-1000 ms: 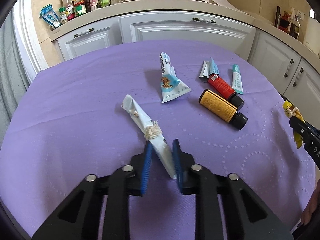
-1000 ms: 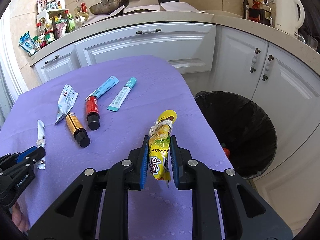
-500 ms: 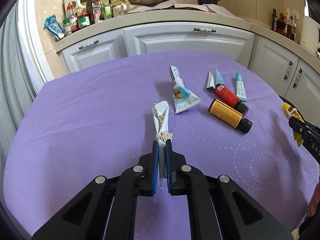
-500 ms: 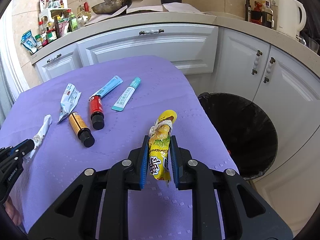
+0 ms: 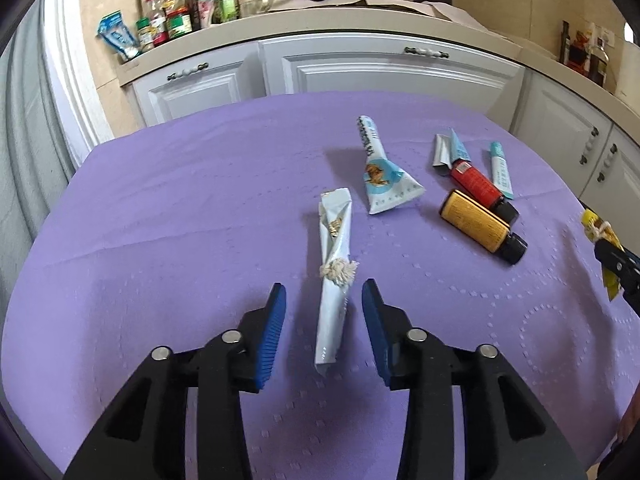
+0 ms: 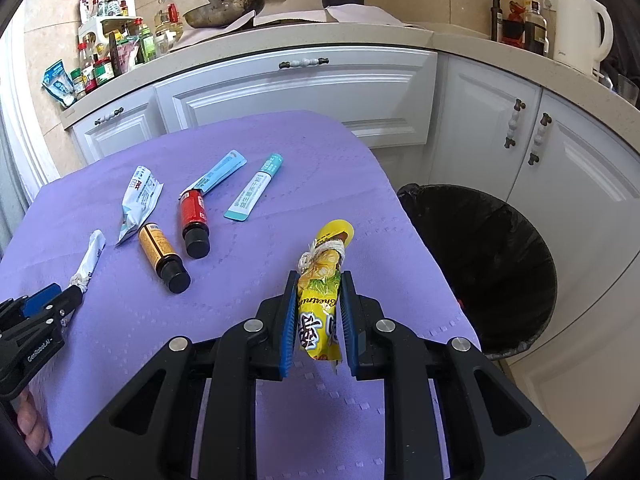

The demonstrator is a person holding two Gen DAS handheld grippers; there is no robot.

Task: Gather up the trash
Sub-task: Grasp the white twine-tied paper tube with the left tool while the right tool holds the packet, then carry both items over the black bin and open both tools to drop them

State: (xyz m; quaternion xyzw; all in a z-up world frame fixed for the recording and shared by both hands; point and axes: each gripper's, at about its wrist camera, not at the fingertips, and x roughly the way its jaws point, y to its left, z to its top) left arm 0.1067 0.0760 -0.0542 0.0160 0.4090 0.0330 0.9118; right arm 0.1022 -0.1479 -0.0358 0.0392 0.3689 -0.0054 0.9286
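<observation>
Left gripper (image 5: 323,312) spread wide around white tied wrapper (image 5: 334,276) at frame centre, right gripper (image 6: 318,304) clamping yellow snack wrapper (image 6: 322,292), black bin (image 6: 496,264) at right.

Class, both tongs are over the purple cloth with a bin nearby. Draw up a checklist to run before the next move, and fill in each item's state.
1. Right tongs shut on the yellow wrapper: ok.
2. Left tongs gripping the white wrapper: not ok, open either side of it.
3. Black bin open and beside the table: ok.
4. Path from the yellow wrapper to the bin unobstructed: ok.
5. Room left in the bin: cannot tell.
</observation>
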